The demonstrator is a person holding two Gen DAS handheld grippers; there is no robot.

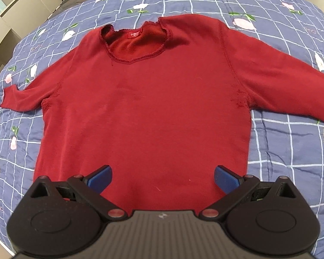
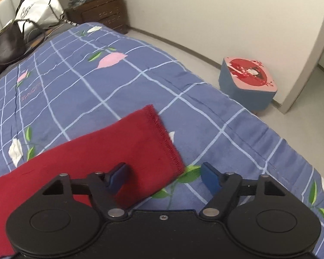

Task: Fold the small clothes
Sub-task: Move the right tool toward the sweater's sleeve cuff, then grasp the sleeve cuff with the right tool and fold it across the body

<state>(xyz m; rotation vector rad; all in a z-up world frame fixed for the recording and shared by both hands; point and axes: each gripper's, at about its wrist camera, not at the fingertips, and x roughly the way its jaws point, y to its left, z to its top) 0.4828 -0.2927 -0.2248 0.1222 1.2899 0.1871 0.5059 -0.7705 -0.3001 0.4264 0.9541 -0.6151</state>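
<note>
Red sweater [image 1: 140,108] lies flat on the bed [image 1: 280,161], sleeves spread. Left claw [image 1: 163,178] gapes empty over the hem; right claw [image 2: 163,178] gapes empty at the cuff [image 2: 164,138] — likely risk: pinching only the top layer, or quilt too.

Left view above sweater [image 1: 140,108] hem; right view near its sleeve [image 2: 123,142].

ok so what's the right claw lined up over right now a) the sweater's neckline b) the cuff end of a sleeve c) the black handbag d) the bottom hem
b: the right claw is open, with the stitched cuff edge of the red sweater sleeve lying between its fingers on the blue quilt.
</note>
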